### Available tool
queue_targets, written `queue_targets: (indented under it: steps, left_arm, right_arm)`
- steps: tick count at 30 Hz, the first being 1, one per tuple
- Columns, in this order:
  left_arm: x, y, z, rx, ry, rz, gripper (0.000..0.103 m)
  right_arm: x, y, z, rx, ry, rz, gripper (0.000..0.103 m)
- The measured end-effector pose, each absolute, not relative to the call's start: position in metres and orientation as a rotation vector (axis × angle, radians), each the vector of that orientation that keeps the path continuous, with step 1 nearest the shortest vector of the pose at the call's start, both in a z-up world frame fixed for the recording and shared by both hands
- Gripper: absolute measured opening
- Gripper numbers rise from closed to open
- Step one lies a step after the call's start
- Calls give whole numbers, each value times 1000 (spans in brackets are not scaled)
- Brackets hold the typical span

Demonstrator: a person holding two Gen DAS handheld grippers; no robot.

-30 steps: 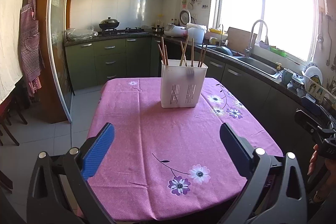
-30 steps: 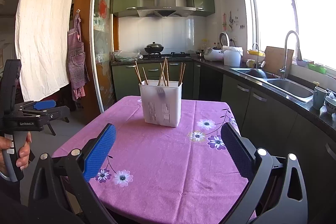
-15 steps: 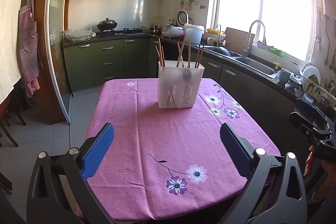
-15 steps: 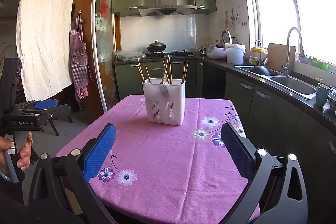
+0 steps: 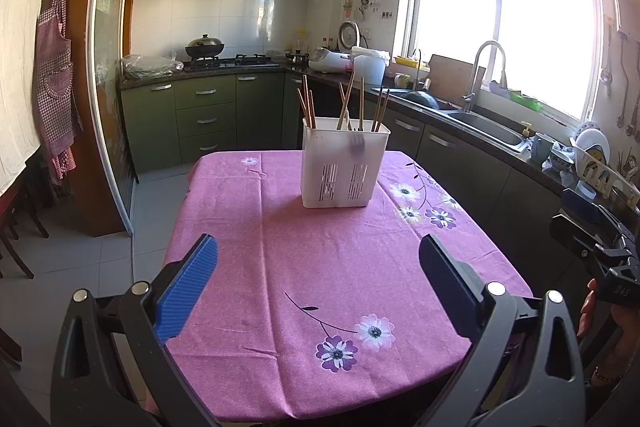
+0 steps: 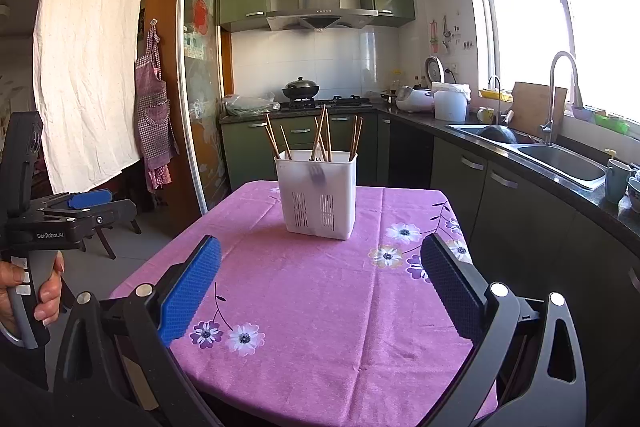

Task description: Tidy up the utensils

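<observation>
- The left hand-held gripper [image 5: 318,267] was spread wide, empty, above the table [image 5: 280,267].
- The right hand-held gripper [image 6: 320,269] likewise gaped, touching nothing.
- Chopsticks [image 5: 344,103] stood in the white holder [image 5: 344,167] mid-table, well apart from both.

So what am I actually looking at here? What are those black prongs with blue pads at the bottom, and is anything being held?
There is no robot here. A person carries a hand-held gripper in each hand, and each has a camera looking forward along its two fingers.

One picture comes from the left hand-held gripper, the other from the right hand-held gripper. The prongs are the fingers. Both tools are wide open and hold nothing.

In the right camera's view you can see the person's hand gripping the left tool's handle at the left edge.

On the table's pink flowered cloth stands a white utensil holder with wooden chopsticks sticking up from it. Behind is a kitchen counter with a sink.
</observation>
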State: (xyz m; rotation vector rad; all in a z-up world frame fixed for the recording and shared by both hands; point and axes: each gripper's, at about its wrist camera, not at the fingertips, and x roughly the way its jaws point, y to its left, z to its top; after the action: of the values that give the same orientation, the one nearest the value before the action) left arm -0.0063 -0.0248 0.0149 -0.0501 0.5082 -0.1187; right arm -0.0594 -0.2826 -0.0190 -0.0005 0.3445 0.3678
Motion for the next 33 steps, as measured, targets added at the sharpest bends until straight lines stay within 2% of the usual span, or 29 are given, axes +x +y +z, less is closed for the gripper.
queue_targets:
  steps: [33]
  left_arm:
    - [-5,-25,15,-57,527,-112,96]
  right_arm:
    - [-51,-281,-26,-1,370,393,98]
